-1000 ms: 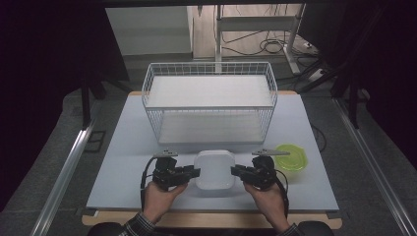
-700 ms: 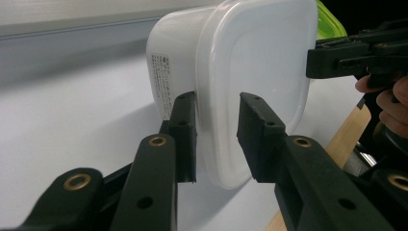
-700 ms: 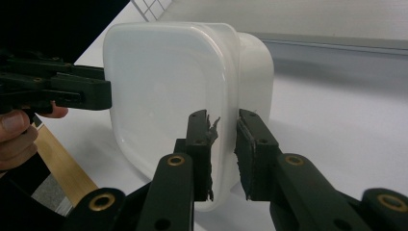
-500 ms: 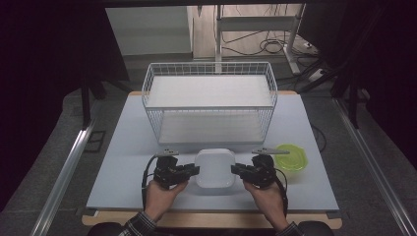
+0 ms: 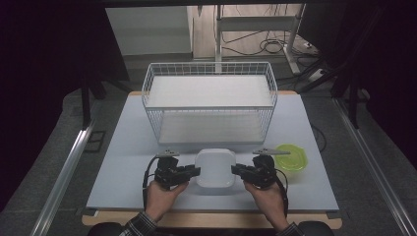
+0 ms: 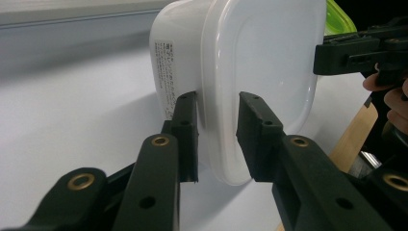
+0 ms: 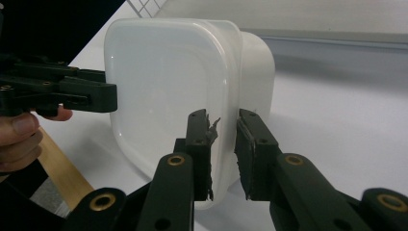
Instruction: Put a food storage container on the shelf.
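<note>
Two hand-held grippers flank a white lidded container [image 5: 215, 168] on the bench: left hand-held gripper [image 6: 217, 137] and right hand-held gripper [image 7: 223, 147], jaws parted, straddling its opposite rims.

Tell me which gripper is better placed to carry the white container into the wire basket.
Neither clearly. The left gripper and right gripper straddle opposite rim edges of the white container, and the wire basket sits straight ahead of both. Probably a two-handed lift; the green lid lies beside the right.
</note>
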Tool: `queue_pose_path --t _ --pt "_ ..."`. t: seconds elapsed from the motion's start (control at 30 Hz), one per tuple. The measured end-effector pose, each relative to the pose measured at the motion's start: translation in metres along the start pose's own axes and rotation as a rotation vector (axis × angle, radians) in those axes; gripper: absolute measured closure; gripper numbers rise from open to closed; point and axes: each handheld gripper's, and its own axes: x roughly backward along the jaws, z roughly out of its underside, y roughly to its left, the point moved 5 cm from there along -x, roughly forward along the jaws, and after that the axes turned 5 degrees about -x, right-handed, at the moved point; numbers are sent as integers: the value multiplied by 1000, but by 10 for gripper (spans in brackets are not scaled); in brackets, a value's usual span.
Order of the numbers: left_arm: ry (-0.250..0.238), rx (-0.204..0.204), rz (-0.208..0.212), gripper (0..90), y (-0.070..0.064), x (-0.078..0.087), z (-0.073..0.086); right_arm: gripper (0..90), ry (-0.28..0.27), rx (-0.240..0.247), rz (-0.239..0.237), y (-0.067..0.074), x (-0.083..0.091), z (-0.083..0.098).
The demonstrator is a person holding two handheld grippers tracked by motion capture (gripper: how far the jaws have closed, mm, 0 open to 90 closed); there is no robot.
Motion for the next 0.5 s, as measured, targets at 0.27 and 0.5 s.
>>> queue_pose_path --t 0.27,0.5 --pt "-24 8 -26 769 0 1 -1 773 -12 -18 6 0 -1 -1" --pt "-30 8 -35 769 1 0 -3 773 -18 -26 6 -1 -3 -3"
